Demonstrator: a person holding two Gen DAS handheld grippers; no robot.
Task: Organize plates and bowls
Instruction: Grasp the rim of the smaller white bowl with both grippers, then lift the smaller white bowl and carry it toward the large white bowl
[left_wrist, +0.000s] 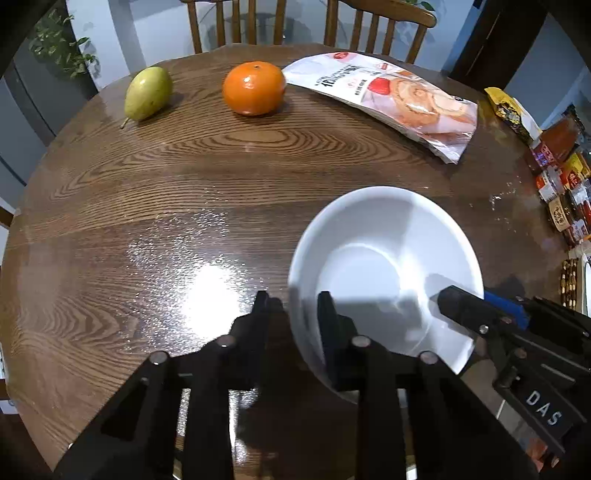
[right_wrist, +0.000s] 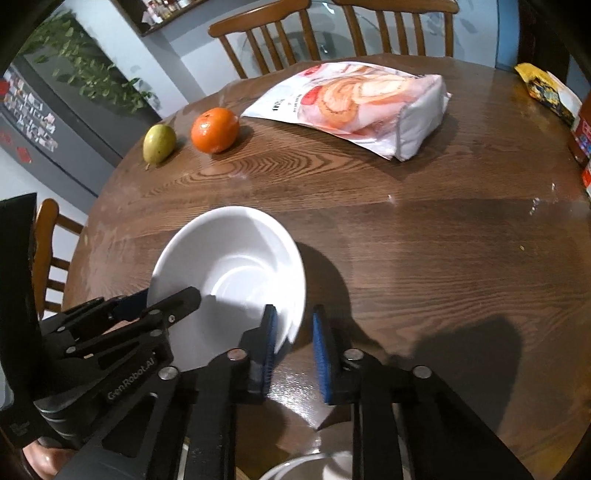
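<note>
A white bowl (left_wrist: 384, 273) is tilted above the round wooden table (left_wrist: 184, 184); it also shows in the right wrist view (right_wrist: 229, 266). My left gripper (left_wrist: 293, 306) straddles the bowl's left rim, one finger inside and one outside, with a gap. My right gripper (right_wrist: 293, 321) straddles the bowl's right rim in the same way, blue pads (right_wrist: 271, 328) apart. Each gripper appears in the other's view, at the opposite rim. Part of another white dish (right_wrist: 314, 465) shows at the bottom edge of the right wrist view.
A green pear (left_wrist: 147, 92), an orange (left_wrist: 254, 88) and a cake-roll snack bag (left_wrist: 388, 99) lie at the far side of the table. Snack packets (left_wrist: 561, 173) crowd the right edge. Wooden chairs (left_wrist: 306, 26) stand behind the table.
</note>
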